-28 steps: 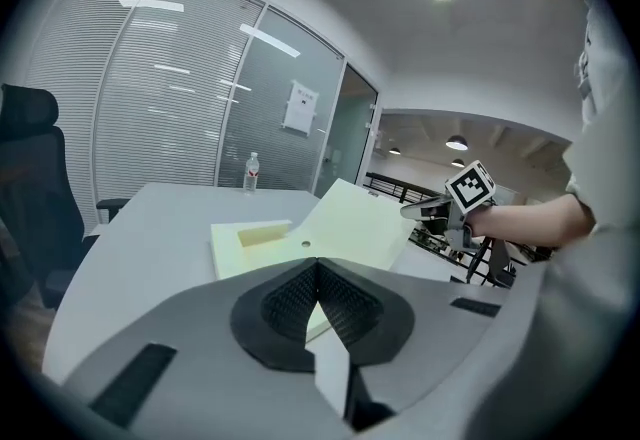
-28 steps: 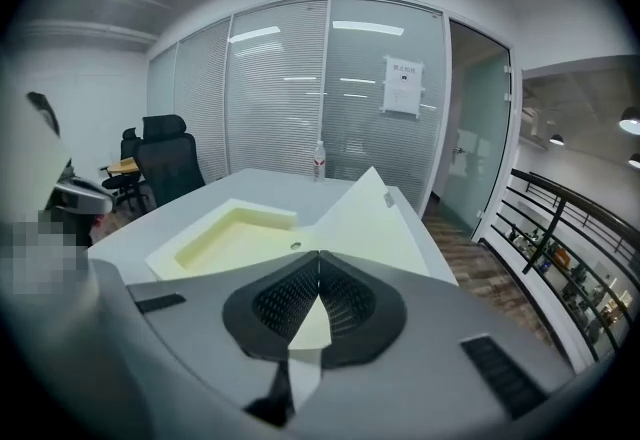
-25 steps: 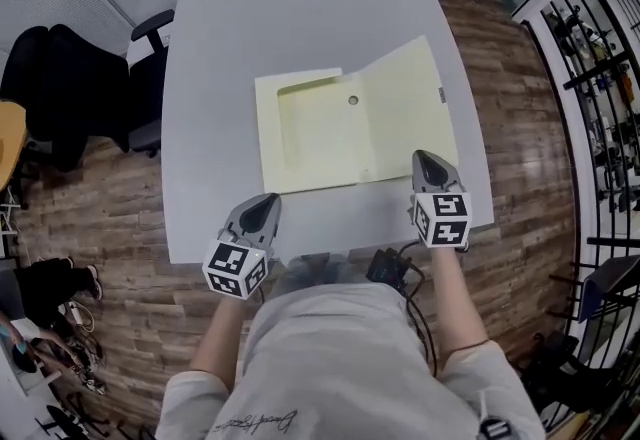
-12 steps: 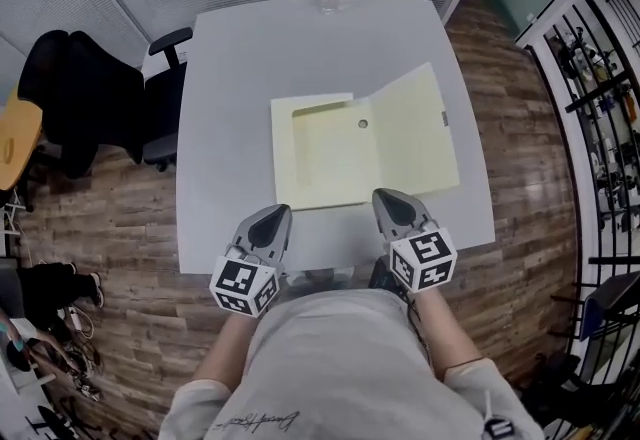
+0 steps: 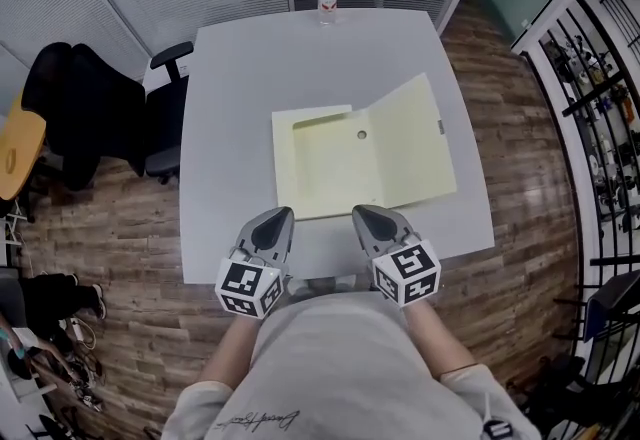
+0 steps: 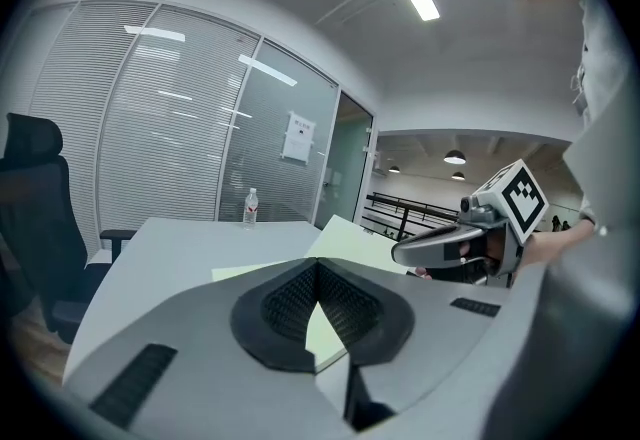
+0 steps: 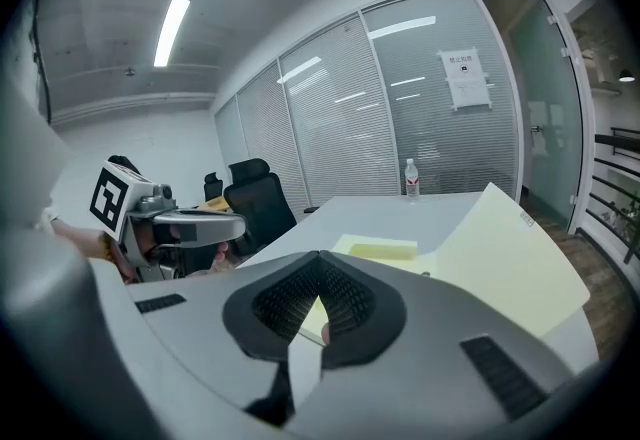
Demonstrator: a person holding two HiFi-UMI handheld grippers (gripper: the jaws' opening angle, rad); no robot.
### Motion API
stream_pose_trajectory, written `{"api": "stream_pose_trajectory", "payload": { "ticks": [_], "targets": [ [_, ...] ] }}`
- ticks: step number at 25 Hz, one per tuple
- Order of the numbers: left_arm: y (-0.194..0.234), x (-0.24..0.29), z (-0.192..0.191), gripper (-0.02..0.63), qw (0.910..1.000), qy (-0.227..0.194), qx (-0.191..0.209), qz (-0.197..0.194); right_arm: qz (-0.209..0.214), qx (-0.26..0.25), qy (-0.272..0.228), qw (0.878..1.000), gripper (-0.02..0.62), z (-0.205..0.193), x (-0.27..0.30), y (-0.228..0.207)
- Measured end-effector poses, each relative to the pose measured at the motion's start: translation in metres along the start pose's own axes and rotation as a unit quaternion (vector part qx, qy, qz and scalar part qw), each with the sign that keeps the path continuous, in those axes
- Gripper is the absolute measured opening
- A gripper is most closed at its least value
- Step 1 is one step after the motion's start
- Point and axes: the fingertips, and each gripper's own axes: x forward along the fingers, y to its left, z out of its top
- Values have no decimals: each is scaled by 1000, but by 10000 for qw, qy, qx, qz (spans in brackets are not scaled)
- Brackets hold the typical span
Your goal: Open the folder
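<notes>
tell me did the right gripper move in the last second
Yes. The right gripper went left, from the near right corner of the folder to below its middle, nearer the left gripper.

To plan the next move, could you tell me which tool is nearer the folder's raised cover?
Right. The right tool sits just short of the raised cover; the left tool is by the folder's opposite corner.

A pale yellow folder [image 5: 340, 163] lies open near the middle of the grey counter [image 5: 250, 68]. Its base is flat and its right-hand cover is raised at a slant.
</notes>
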Motion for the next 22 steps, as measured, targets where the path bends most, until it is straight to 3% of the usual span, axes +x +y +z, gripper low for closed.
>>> {"api": "stream_pose_trajectory", "payload": {
  "ticks": [22],
  "targets": [
    [-4,1,1,9,10000,-12,78,-46,159,-17,-6,9999,23,1,5,9]
  ]
}}
